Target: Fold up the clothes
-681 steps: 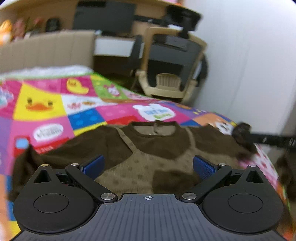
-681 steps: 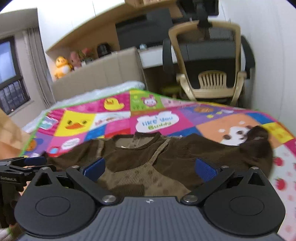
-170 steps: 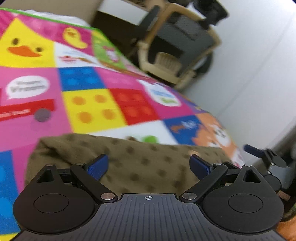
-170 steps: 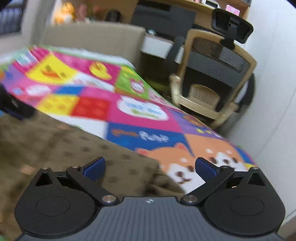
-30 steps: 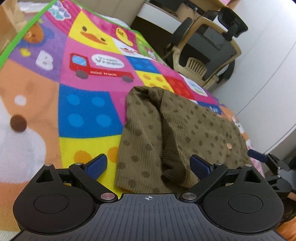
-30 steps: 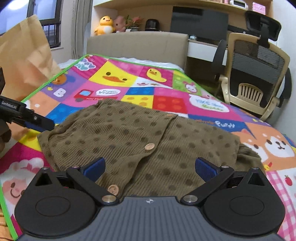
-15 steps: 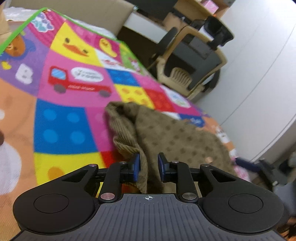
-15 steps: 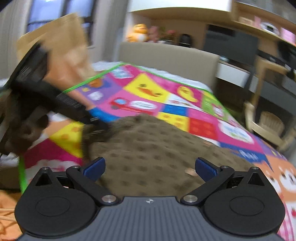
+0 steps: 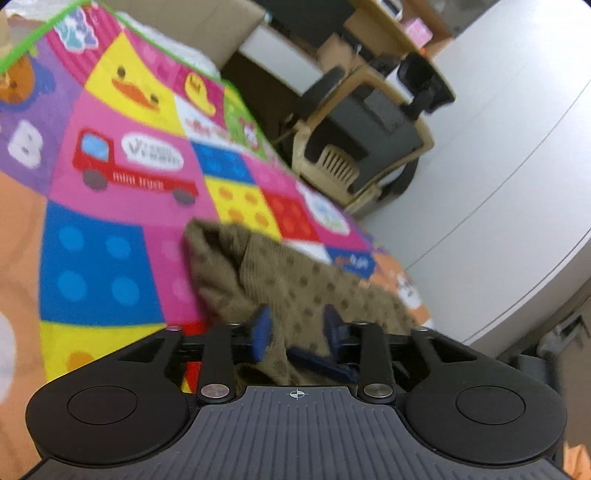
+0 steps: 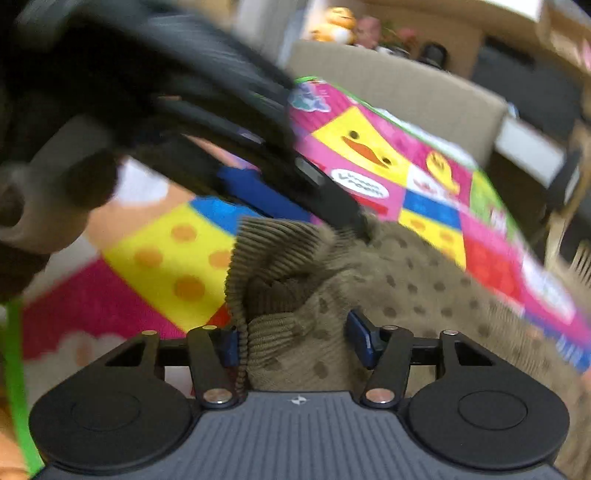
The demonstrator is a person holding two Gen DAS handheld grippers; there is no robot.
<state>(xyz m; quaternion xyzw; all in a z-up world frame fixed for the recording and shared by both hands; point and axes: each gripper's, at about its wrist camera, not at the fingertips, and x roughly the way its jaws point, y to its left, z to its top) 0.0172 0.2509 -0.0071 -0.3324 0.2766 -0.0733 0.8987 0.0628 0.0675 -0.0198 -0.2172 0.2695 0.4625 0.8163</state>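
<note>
A brown knit cardigan with darker dots lies bunched on the colourful play mat. My left gripper is shut on a fold at its near edge, and the cloth rises between the two blue pads. In the right wrist view the ribbed hem of the cardigan is gathered between the fingers of my right gripper, which is shut on the thick fold. The left gripper's finger reaches in from the upper left and touches the same edge of cloth, very close to my right gripper.
The mat covers a bed with a beige headboard. An office chair stands beyond the far corner beside a white wall. Plush toys sit on a shelf behind. The mat's green border runs at the near left.
My right gripper has swung left to the hem beside the left gripper and shut on it. The left gripper still holds its fold and has lifted it slightly.
</note>
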